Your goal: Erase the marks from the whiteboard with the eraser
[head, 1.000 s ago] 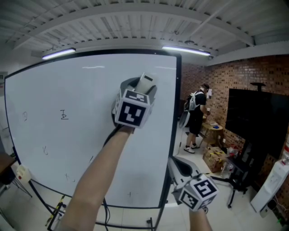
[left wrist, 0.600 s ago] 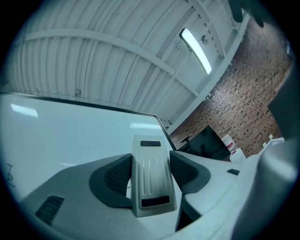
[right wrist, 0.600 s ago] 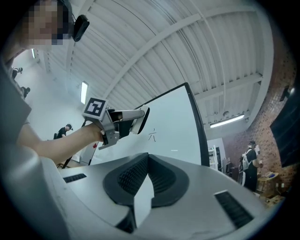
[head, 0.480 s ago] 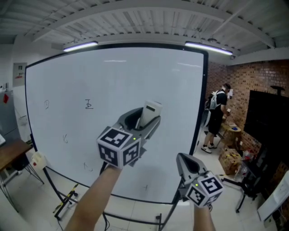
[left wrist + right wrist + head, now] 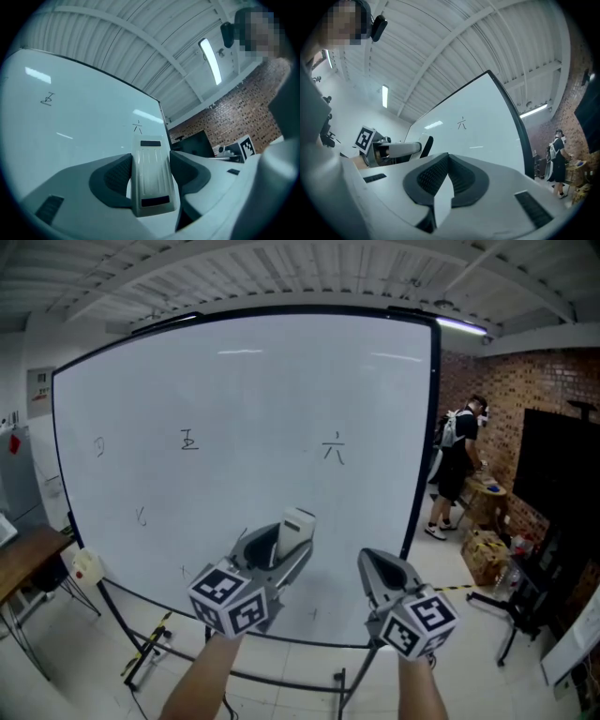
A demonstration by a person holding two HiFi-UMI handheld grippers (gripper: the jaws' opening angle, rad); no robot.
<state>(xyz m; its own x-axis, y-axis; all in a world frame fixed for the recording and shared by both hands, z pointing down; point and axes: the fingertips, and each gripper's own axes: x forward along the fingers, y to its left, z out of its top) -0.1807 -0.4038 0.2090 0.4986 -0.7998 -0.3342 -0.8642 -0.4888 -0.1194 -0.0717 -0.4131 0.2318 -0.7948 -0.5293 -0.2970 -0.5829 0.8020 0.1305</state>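
Observation:
The whiteboard (image 5: 244, 399) fills the head view and carries small dark marks: one at the upper right (image 5: 333, 448), one at the upper left (image 5: 190, 440), and fainter ones by its left edge (image 5: 99, 445). My left gripper (image 5: 278, 549) is low in front of the board, apart from it, shut on a white eraser (image 5: 296, 529) that stands upright between the jaws. In the left gripper view the eraser (image 5: 151, 176) points toward a mark (image 5: 137, 127). My right gripper (image 5: 377, 570) is beside it, shut with nothing in it (image 5: 446, 176).
A person (image 5: 459, 470) stands at the right by a brick wall, with a black screen (image 5: 561, 474) and cardboard boxes (image 5: 487, 554) near. A wooden table (image 5: 23, 568) sits at the left. The board's stand legs (image 5: 141, 652) spread over the floor.
My left gripper came down with the eraser from the board's upper middle to its lower part. The mark at the upper right, which the gripper covered, now shows. The right gripper barely moved.

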